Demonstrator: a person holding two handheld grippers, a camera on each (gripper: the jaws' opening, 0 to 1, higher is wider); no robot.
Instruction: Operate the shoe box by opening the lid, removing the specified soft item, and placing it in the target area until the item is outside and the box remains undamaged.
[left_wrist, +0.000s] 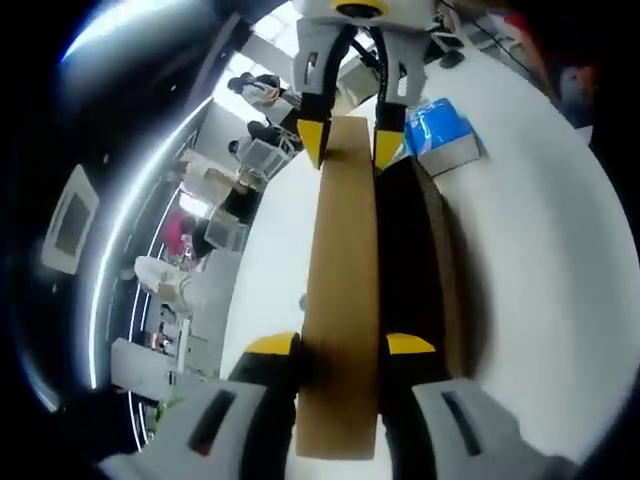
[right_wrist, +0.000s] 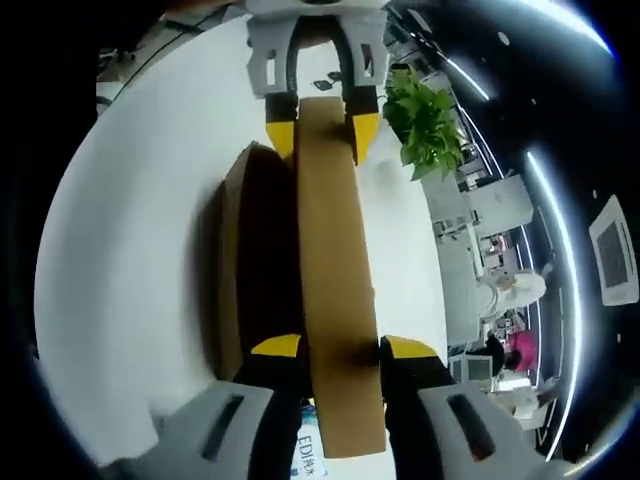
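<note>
Spanning both grippers' closed jaws, the raised lid.

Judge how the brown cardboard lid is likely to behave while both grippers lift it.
The lid looks thin, so probably light. Each hand-held gripper, left and right, pinches an opposite end, and it spans straight between them: fairly stiff. Hard squeezing might crease it.

White table, potted plant

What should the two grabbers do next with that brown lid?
Probably lift it straight up together. The left gripper and the right gripper each pinch an opposite end of the cardboard lid, and the dark box opening already shows beside it.
</note>
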